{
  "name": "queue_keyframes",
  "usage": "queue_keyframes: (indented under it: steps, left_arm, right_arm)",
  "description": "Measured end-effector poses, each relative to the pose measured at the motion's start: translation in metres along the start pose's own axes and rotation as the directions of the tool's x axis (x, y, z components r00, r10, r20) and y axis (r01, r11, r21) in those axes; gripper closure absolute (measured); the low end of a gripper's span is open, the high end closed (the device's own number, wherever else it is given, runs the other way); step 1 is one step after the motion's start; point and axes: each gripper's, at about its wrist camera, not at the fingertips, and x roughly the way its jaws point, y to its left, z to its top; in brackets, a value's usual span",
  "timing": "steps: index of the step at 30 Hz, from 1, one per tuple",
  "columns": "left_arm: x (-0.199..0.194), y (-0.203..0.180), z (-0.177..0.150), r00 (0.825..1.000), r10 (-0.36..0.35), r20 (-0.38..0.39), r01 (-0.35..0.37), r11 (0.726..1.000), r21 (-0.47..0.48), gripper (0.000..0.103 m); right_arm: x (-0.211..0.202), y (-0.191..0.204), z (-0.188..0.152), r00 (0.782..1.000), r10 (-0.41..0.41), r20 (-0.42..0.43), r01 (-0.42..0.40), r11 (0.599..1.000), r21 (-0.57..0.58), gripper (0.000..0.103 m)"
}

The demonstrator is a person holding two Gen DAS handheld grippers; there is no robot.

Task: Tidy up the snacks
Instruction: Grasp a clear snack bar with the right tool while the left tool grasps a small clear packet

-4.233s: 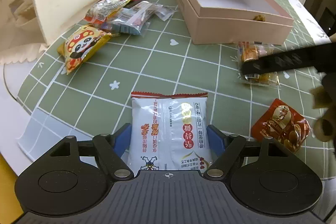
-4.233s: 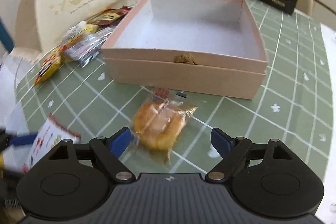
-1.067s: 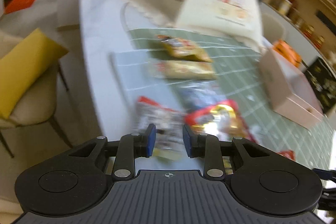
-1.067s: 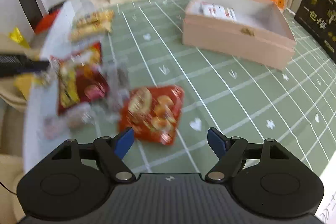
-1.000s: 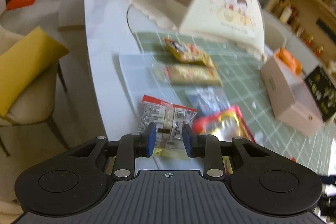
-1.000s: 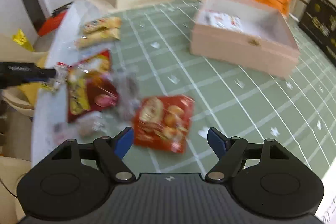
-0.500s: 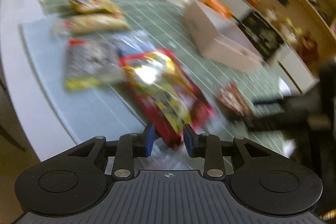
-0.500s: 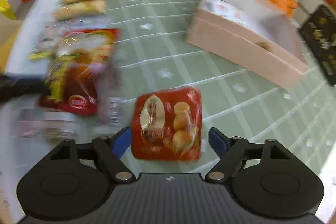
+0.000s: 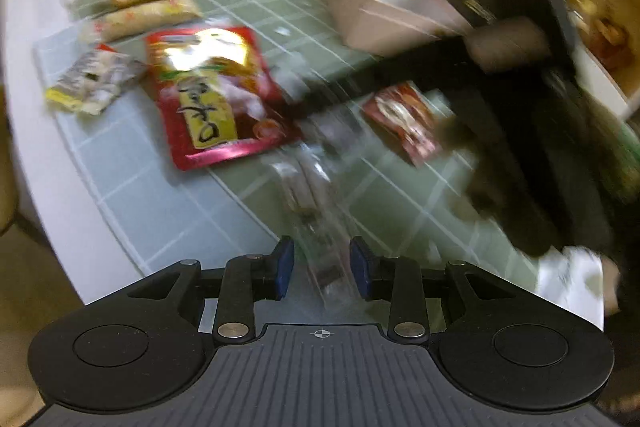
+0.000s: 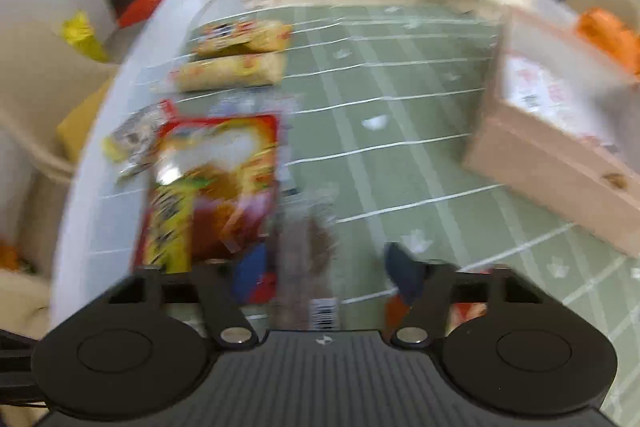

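We find the left gripper (image 9: 322,263) narrowly parted around a clear packet (image 9: 316,215); the right gripper (image 10: 326,277) stands apart, a red bag (image 10: 208,187) ahead-left.

Smearing heavily with motion blur in both wrist views, more so on the right. Staying sharp only on the black mounts at the bottom of each frame. Catching a white glare patch on the large red snack bag (image 9: 212,95), bleaching its top print. Streaking the grid lines of the green tablecloth (image 10: 400,131) into soft bands. Blurring the pink box (image 10: 560,147) and the clear wrapper (image 9: 316,203) almost past reading. Bending and darkening toward the fisheye corners. Showing even indoor light, with faint shadows.
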Motion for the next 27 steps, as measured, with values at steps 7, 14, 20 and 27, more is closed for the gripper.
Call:
queue_keyframes:
  steps: [7, 14, 20, 27]
  left_arm:
    - [0.021, -0.029, 0.017, 0.991, 0.136, 0.016, -0.136, 0.990, -0.022, 0.066]
    - [0.037, -0.055, 0.024, 0.986, 0.167, 0.001, -0.167, 0.984, 0.056, 0.067]
    - [0.022, -0.047, 0.014, 0.985, 0.172, -0.032, -0.173, 0.984, -0.030, 0.066]
    - [0.035, -0.053, 0.030, 0.981, 0.189, -0.045, -0.189, 0.982, 0.006, 0.060]
  right_arm:
    - [-0.038, -0.024, -0.052, 0.999, 0.002, -0.038, -0.006, 0.996, -0.087, 0.071]
    - [-0.077, -0.066, -0.104, 0.999, 0.047, -0.005, -0.048, 0.996, -0.072, 0.060]
    - [-0.068, -0.069, -0.095, 0.996, 0.092, 0.011, -0.092, 0.995, -0.041, 0.053]
    - [-0.065, -0.032, -0.103, 0.998, 0.068, 0.017, -0.063, 0.971, -0.231, 0.048]
